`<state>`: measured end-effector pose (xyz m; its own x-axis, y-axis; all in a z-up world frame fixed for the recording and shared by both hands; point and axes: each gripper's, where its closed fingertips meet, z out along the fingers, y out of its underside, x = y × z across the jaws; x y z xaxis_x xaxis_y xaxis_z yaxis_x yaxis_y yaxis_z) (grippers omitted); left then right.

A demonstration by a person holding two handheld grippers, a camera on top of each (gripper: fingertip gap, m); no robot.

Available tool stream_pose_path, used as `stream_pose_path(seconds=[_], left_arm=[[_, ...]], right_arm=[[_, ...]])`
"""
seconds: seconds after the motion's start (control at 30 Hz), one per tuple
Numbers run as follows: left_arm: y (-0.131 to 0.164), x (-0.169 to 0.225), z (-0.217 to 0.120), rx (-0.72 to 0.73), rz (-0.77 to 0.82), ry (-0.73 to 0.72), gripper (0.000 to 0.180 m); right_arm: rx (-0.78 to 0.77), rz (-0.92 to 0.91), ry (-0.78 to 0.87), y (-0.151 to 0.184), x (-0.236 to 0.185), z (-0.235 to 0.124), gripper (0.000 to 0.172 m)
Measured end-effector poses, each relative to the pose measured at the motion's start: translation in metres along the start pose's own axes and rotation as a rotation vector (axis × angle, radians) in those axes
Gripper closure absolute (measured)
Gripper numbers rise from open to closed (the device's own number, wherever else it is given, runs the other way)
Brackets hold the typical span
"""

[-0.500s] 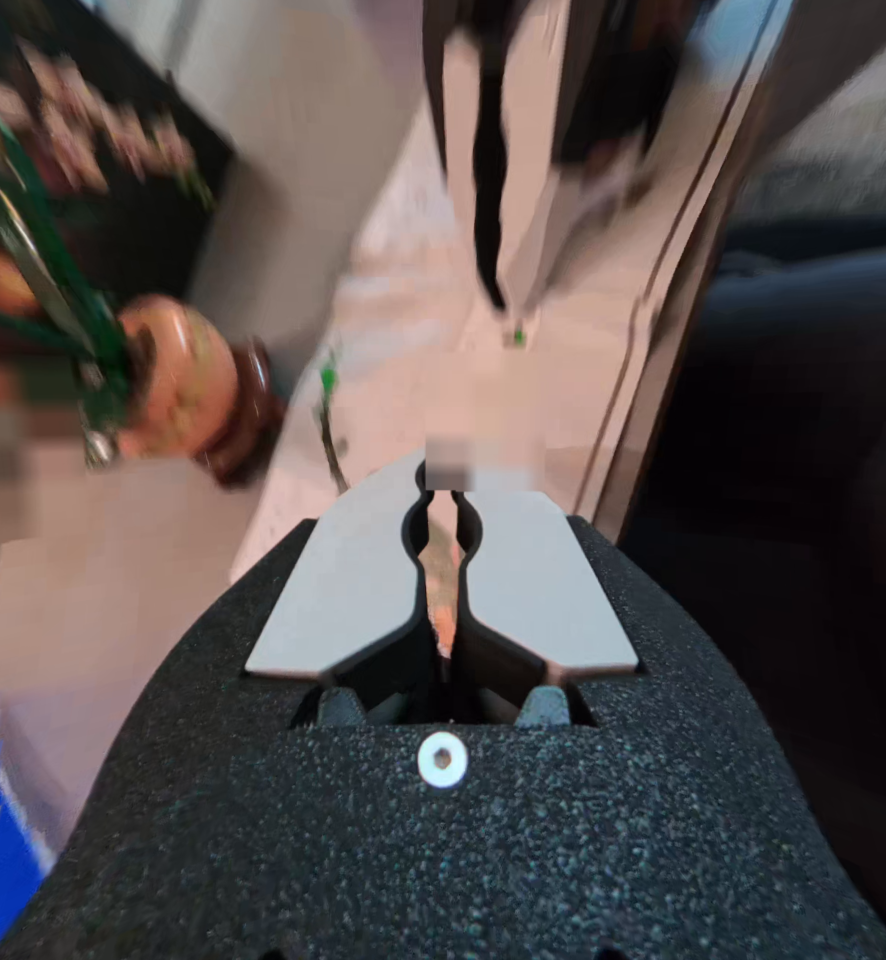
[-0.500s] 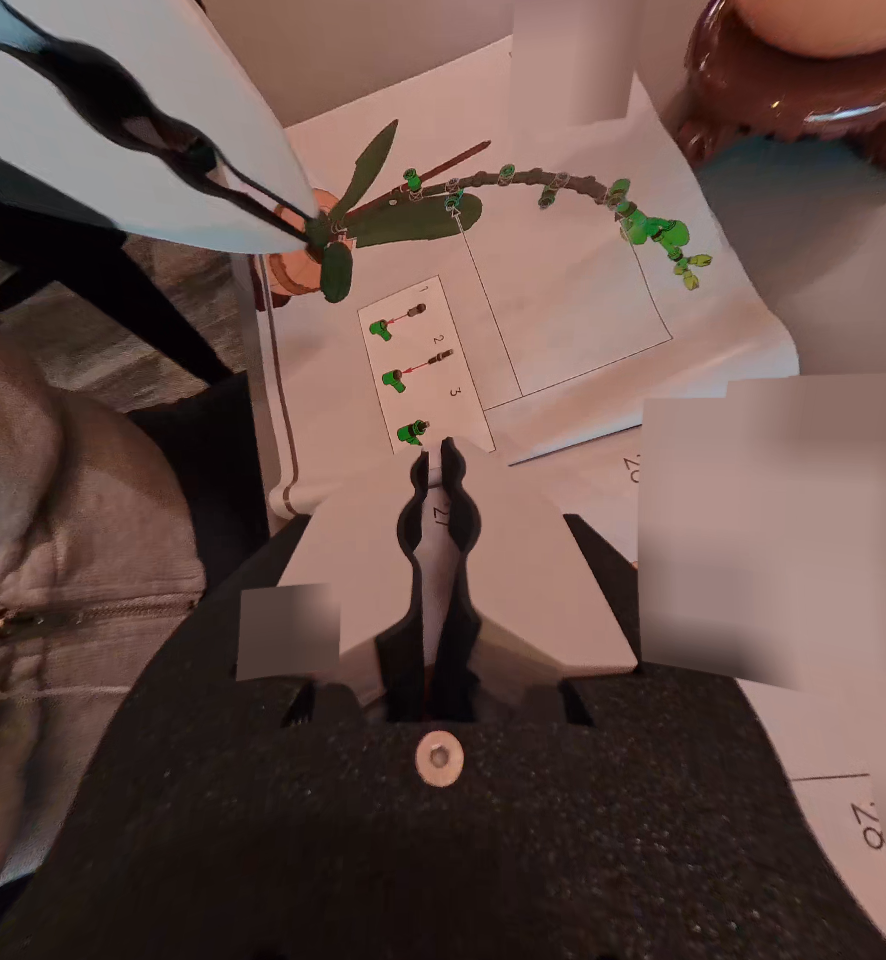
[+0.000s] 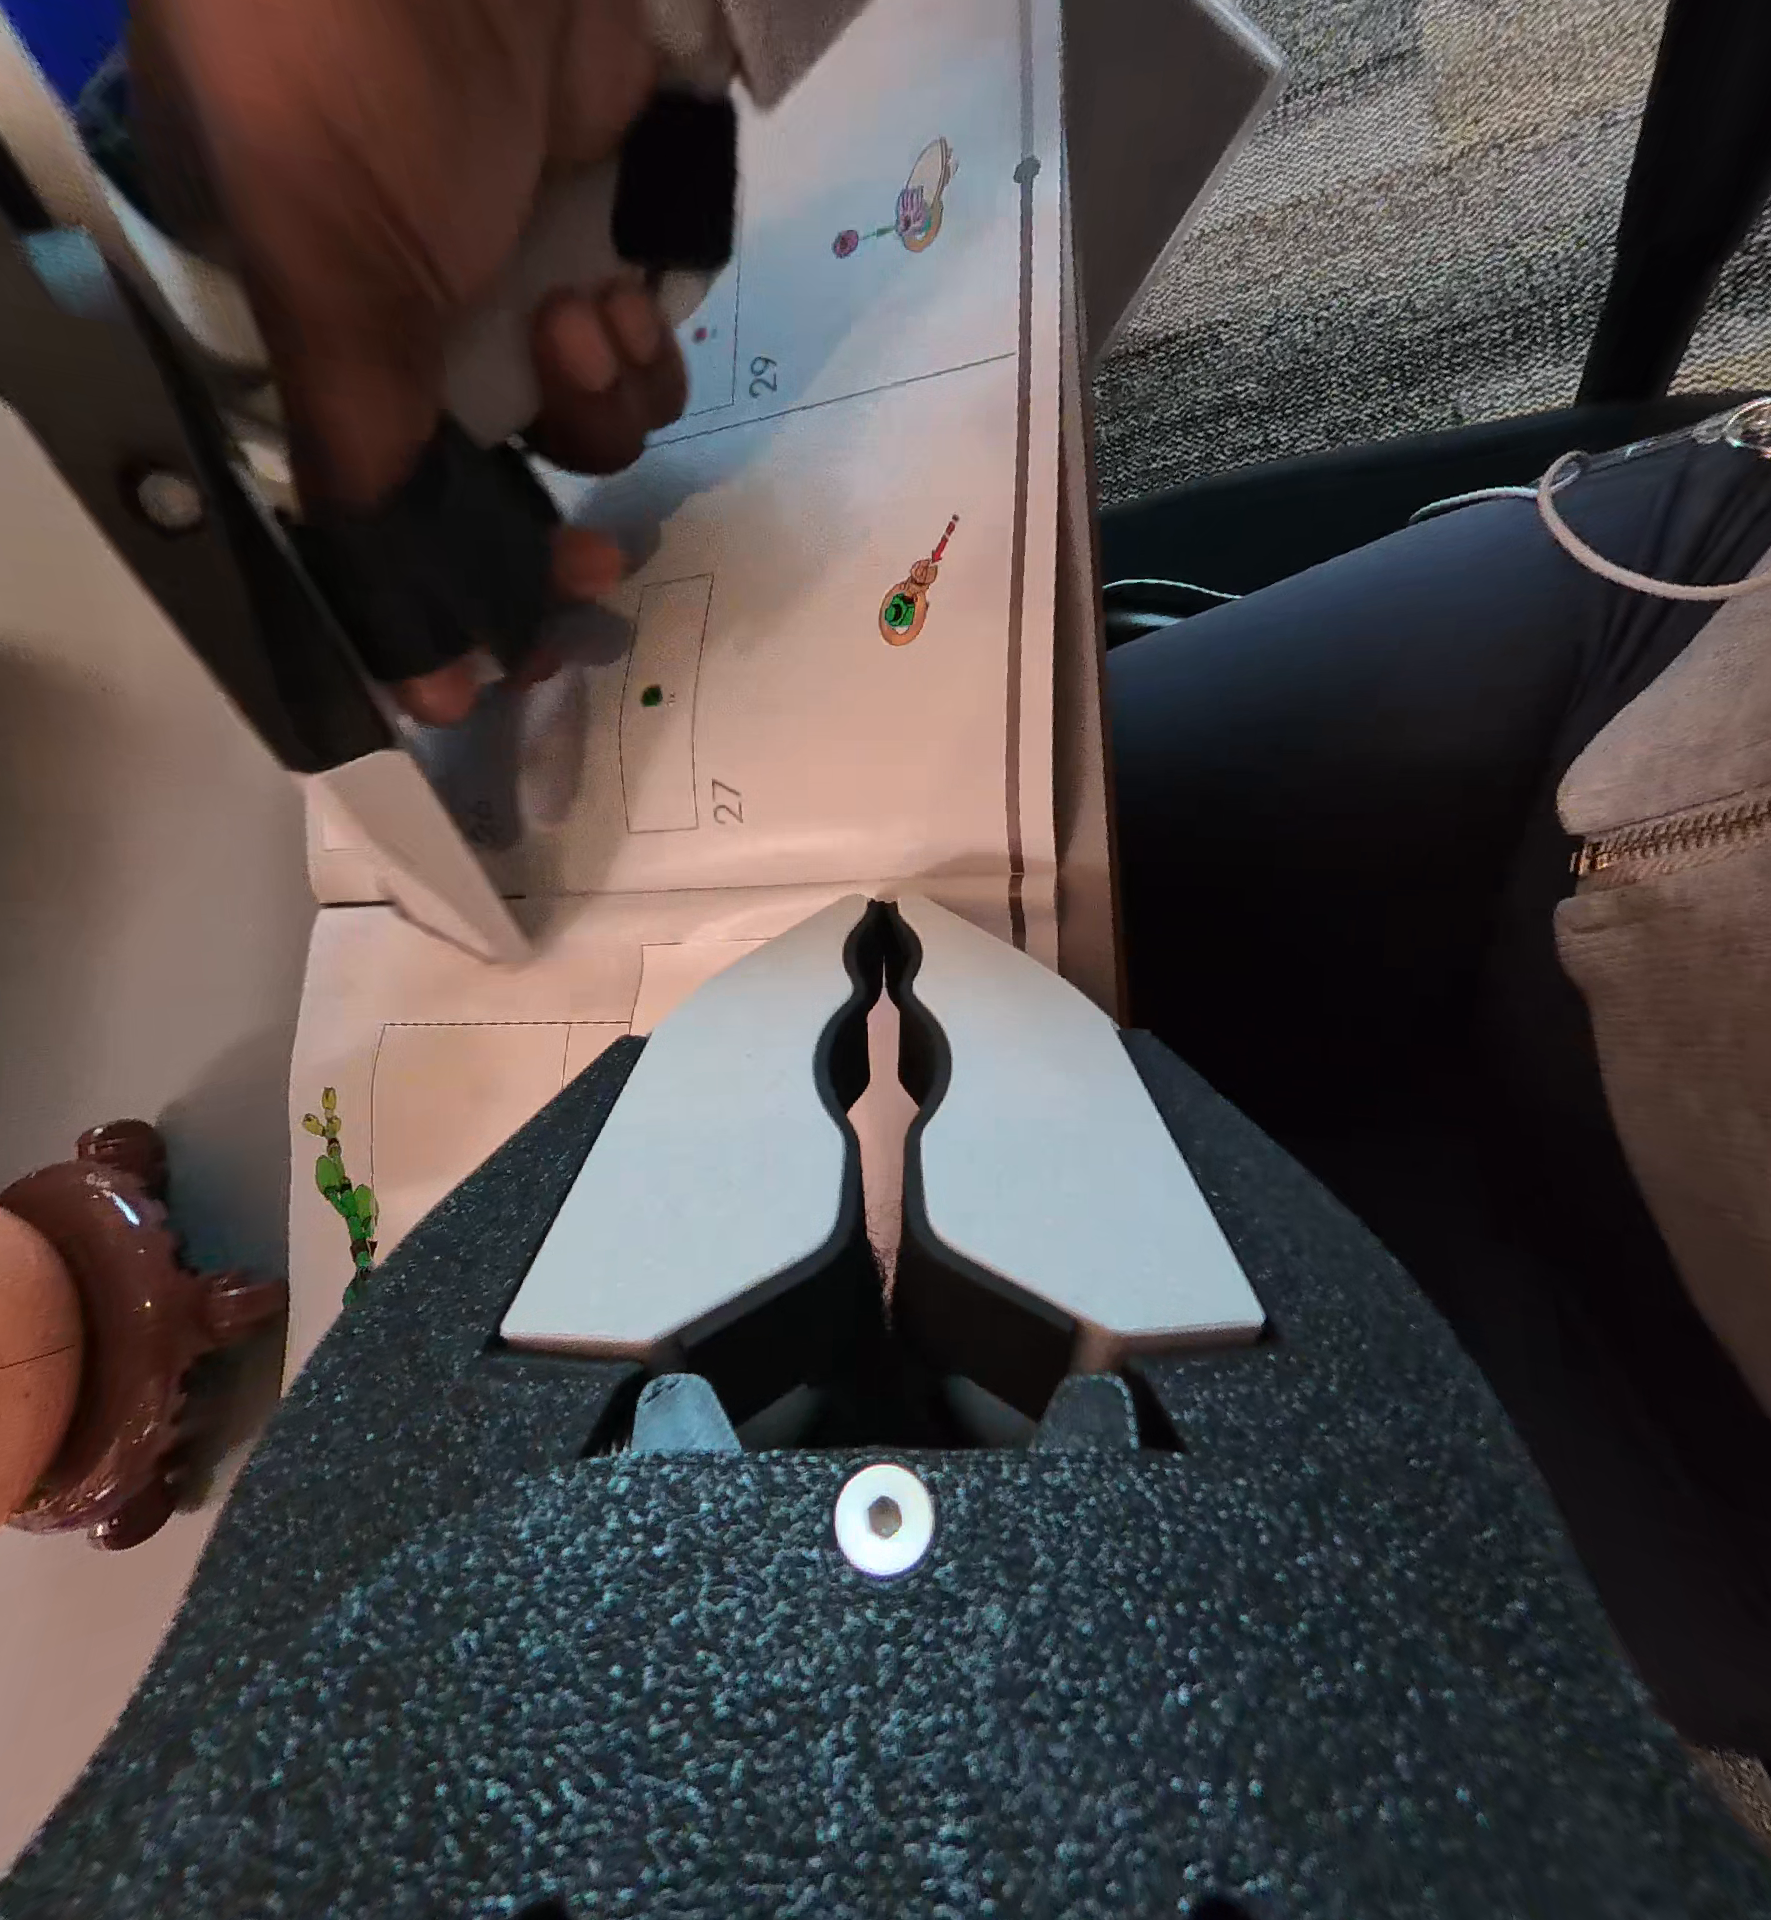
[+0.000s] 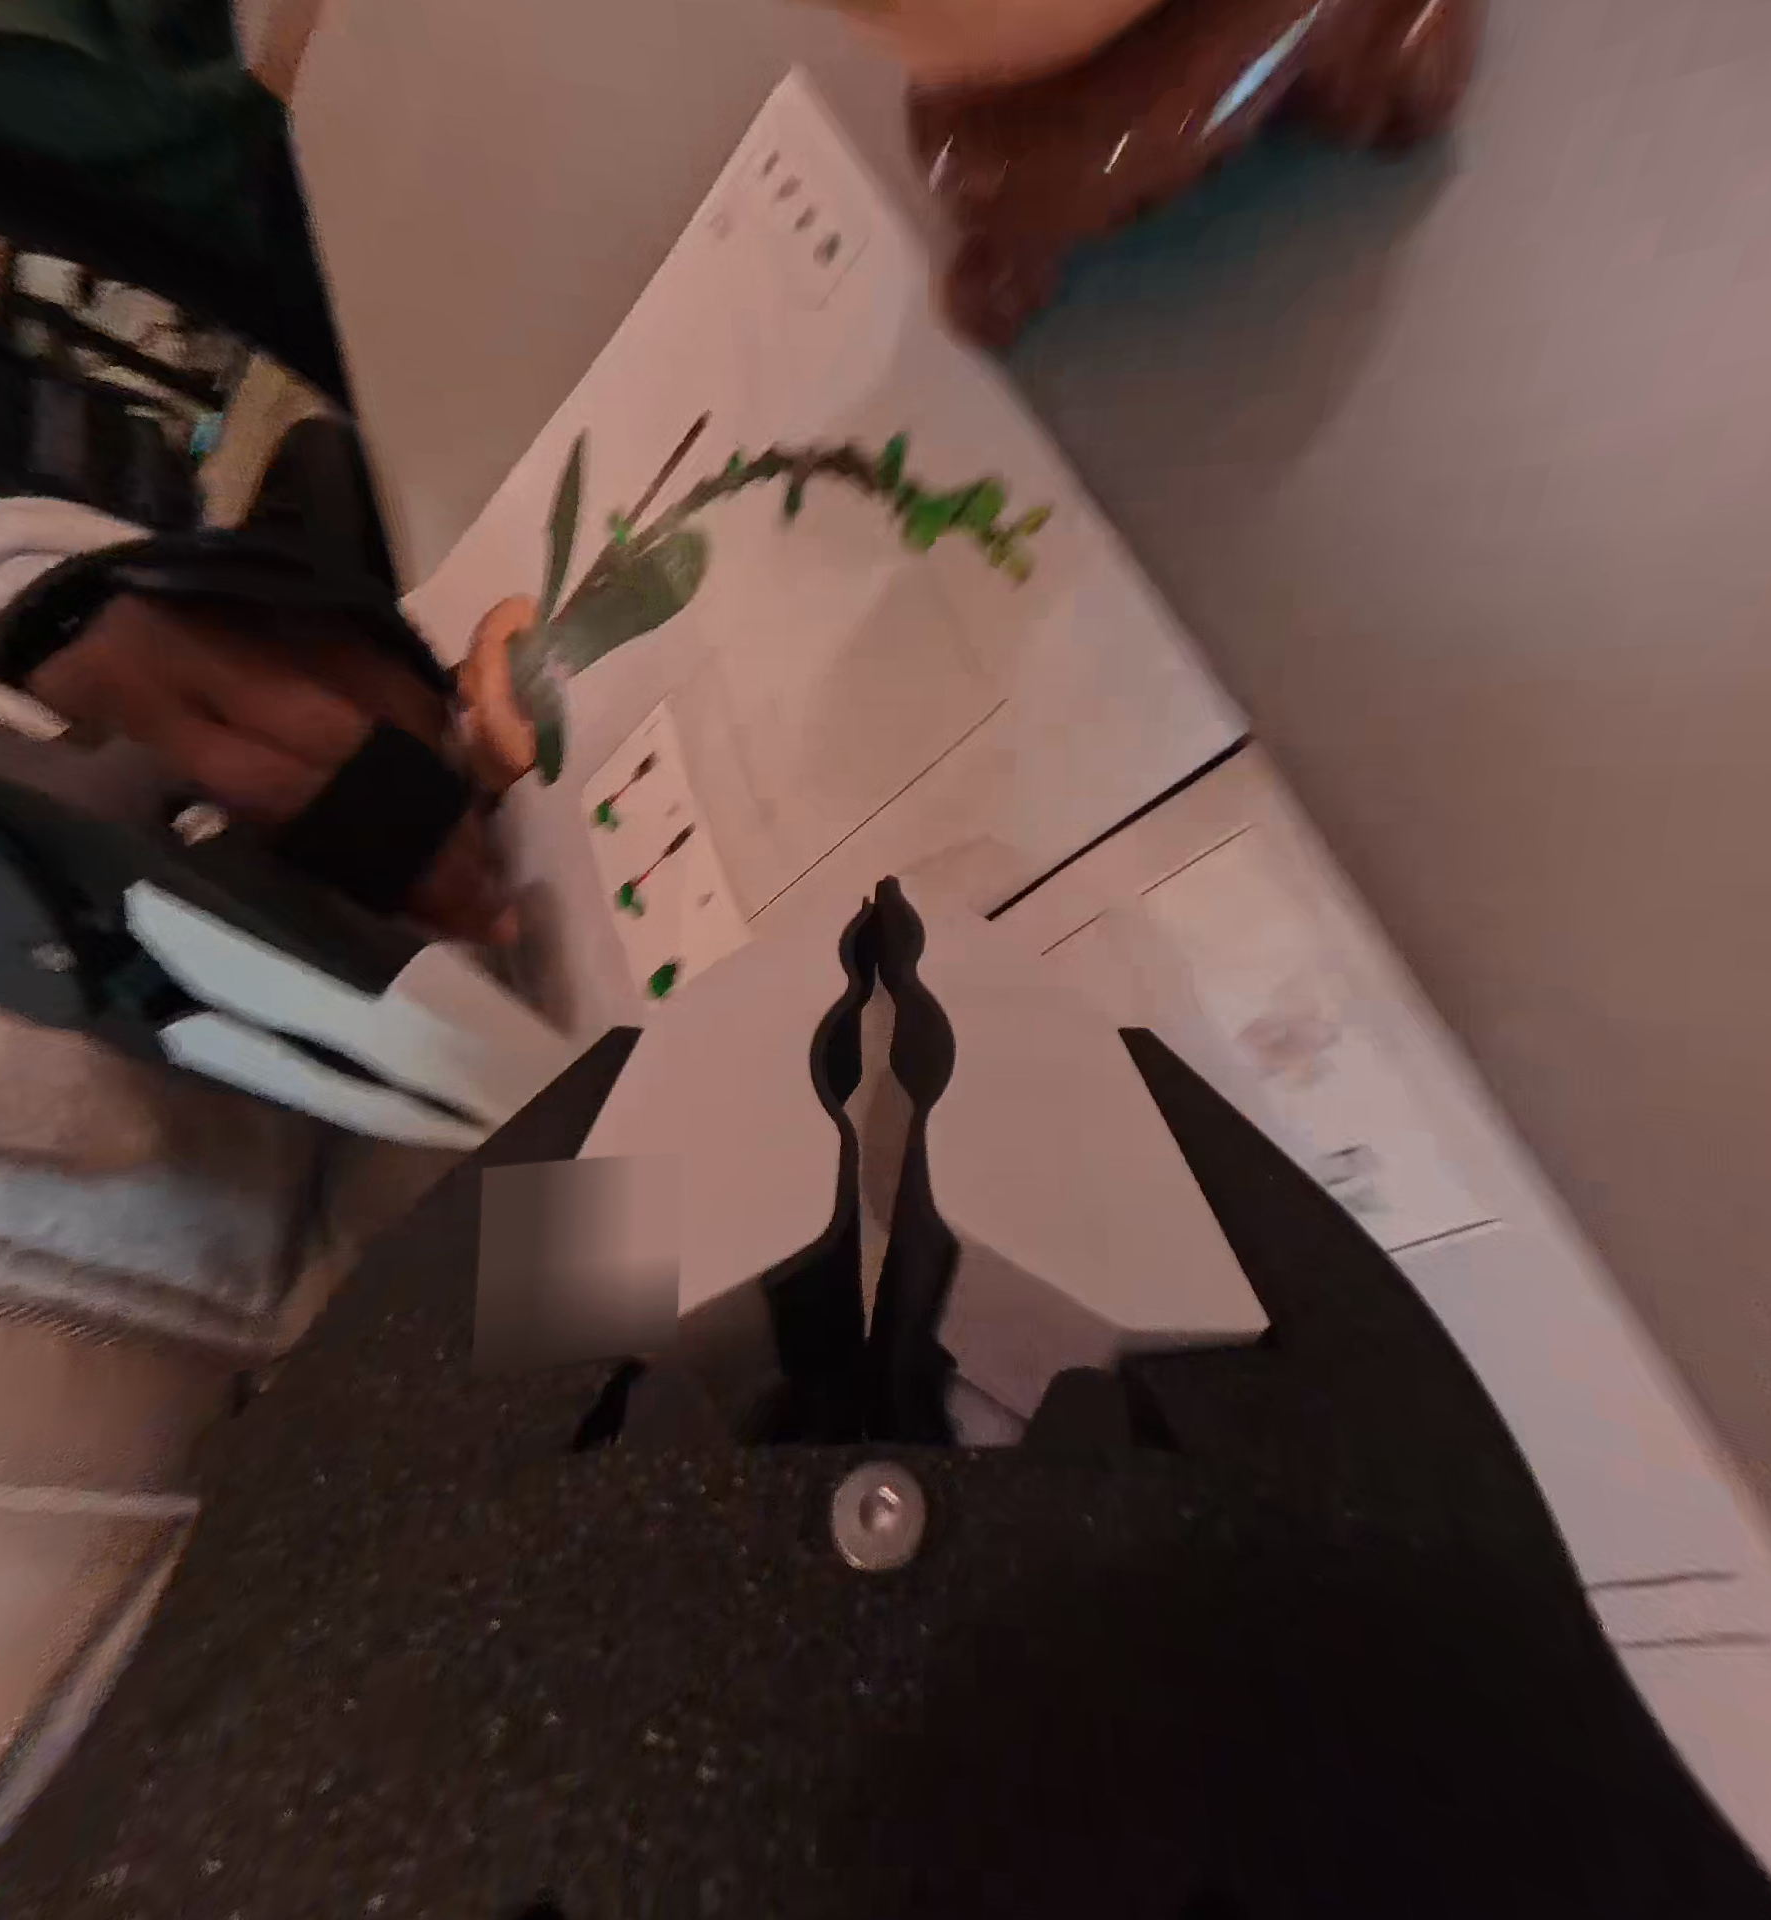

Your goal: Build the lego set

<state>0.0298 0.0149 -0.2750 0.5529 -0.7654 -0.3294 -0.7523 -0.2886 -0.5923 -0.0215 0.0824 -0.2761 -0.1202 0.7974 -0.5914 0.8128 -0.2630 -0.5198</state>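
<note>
An open instruction booklet (image 3: 860, 727) with printed plant drawings lies on a pale table (image 3: 81, 831). My left gripper (image 3: 879, 912) is shut, with nothing visible between its pads, and its tips are at the booklet's centre fold near the table edge. My right gripper (image 3: 507, 940), held by a hand (image 3: 393, 208), comes in from the upper left with its tips down on the page. In the blurred right wrist view my right gripper (image 4: 886, 894) is shut over the booklet (image 4: 912, 675), and the left gripper (image 4: 517, 1081) sits at its left.
A peach pot on a glossy brown base (image 3: 122, 1320) stands on the table left of the booklet; it also shows in the right wrist view (image 4: 1172, 177). A person's dark trouser leg (image 3: 1328, 831) and grey zipped jacket (image 3: 1712, 1039) are right of the table edge, above grey carpet (image 3: 1380, 208).
My left gripper has swung from pointing across the room to pointing down at the booklet's fold. My right gripper has shifted over the page. Both have stayed shut.
</note>
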Motion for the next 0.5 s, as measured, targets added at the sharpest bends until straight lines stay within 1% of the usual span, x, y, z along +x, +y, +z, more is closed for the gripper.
stream_pose_path(seconds=[0.03,0.1,0.13,0.17,0.2,0.23,0.27,0.3,0.33,0.4,0.47,0.5], left_arm=[[0.0,0.0,0.0,0.003,-0.002,-0.004,0.18],[0.0,0.0,-0.001,0.013,0.005,-0.008,0.18],[0.001,0.0,-0.004,0.01,0.005,-0.001,0.18],[0.004,-0.01,-0.011,0.01,-0.017,-0.04,0.18],[0.006,-0.027,-0.023,0.042,-0.053,-0.106,0.18],[0.009,-0.045,-0.039,0.095,-0.113,-0.157,0.173],[0.017,-0.062,-0.056,0.137,-0.195,-0.189,0.167],[0.031,-0.078,-0.07,0.156,-0.282,-0.204,0.161],[0.048,-0.093,-0.082,0.166,-0.358,-0.222,0.151],[0.083,-0.124,-0.096,0.203,-0.468,-0.262,0.139],[0.108,-0.151,-0.097,0.237,-0.535,-0.287,0.136],[0.114,-0.159,-0.093,0.242,-0.537,-0.275,0.136]], right_arm=[[0.031,-0.046,0.076,-0.01,0.012,-0.002,0.172],[0.113,-0.223,0.311,-0.035,0.04,-0.013,0.172],[0.167,-0.335,0.368,-0.049,0.042,-0.019,0.171],[0.238,-0.416,0.392,-0.063,0.037,-0.024,0.138],[0.295,-0.487,0.383,-0.075,0.028,-0.027,0.098],[0.316,-0.53,0.391,-0.083,0.026,-0.029,0.075],[0.315,-0.568,0.388,-0.089,0.026,-0.029,0.064],[0.314,-0.604,0.353,-0.093,0.024,-0.027,0.061],[0.313,-0.63,0.308,-0.096,0.023,-0.024,0.061],[0.303,-0.658,0.256,-0.105,0.029,-0.015,0.063],[0.287,-0.69,0.201,-0.113,0.034,-0.002,0.069],[0.281,-0.704,0.179,-0.117,0.035,0.004,0.071]])
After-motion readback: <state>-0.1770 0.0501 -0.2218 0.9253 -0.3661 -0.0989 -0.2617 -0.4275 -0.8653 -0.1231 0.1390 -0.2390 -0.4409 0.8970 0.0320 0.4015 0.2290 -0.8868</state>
